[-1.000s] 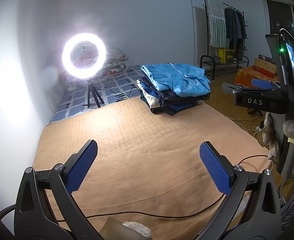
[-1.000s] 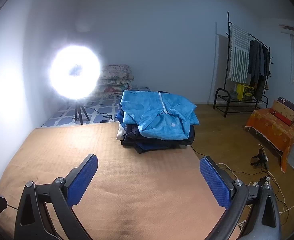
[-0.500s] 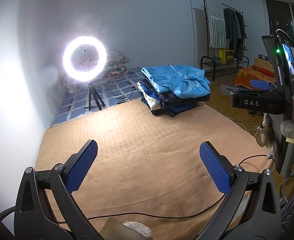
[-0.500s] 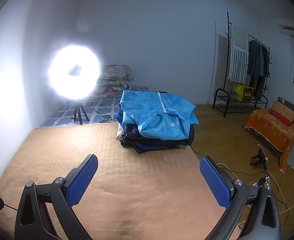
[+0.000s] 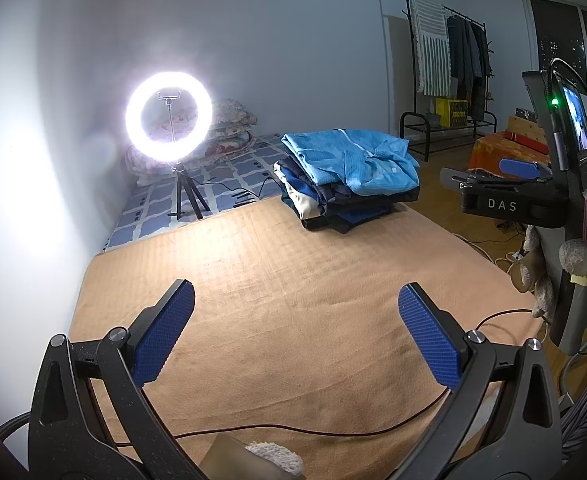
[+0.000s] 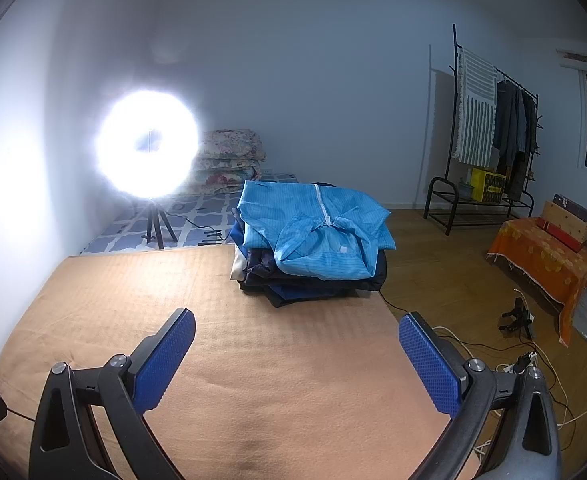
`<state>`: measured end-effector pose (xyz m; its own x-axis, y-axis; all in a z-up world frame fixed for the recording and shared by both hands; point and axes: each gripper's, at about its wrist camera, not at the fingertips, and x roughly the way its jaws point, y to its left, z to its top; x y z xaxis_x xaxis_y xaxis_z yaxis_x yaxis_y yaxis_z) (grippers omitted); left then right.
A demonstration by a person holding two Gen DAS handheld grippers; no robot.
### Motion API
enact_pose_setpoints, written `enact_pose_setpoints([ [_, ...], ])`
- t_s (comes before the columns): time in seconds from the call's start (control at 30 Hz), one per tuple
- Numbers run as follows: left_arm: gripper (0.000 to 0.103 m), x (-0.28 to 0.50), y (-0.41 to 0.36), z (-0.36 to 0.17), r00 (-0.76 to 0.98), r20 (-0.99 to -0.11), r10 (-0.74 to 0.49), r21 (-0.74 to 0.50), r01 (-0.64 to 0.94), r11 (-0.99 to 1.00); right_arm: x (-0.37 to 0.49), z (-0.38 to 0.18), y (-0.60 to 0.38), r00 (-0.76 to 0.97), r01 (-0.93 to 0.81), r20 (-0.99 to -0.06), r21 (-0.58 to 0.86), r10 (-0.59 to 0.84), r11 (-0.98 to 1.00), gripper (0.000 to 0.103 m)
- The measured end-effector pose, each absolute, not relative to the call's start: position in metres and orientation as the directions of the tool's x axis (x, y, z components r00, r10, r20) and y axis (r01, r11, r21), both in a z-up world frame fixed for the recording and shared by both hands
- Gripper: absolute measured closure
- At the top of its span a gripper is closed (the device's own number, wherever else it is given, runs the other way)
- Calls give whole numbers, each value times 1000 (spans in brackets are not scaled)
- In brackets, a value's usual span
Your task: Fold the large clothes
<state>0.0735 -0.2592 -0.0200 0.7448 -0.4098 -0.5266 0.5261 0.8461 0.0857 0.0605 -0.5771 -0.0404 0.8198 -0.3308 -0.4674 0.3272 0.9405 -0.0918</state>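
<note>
We hold both grippers over the tan blanket (image 6: 273, 380), nothing gripped. Left gripper (image 5: 295, 334) fingers wide apart, right gripper (image 6: 297, 360) same. Clothes stack (image 6: 313, 248), light blue garment (image 5: 353, 164) on top, sits at the blanket's far edge, well apart from both, beside the ring light (image 5: 169, 116).

A lit ring light (image 5: 169, 116) on a tripod stands beside stacked floral quilts (image 6: 229, 160), a clothes rack (image 6: 489, 136) opposite.

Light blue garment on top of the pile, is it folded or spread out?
Folded: the light blue garment lies doubled over atop the clothes pile.
</note>
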Motion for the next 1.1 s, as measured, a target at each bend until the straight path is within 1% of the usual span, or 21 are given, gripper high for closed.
enact_pose_setpoints([
  [0.8,0,70,-258,-23,757,-533,-379,96,499,861,59,-41,-576,818,325,-468,-103,-335,940,0],
  [1.1,0,68,-256,-21,776,-512,-370,117,489,864,60,-42,-576,817,322,-471,-106,-332,941,0],
])
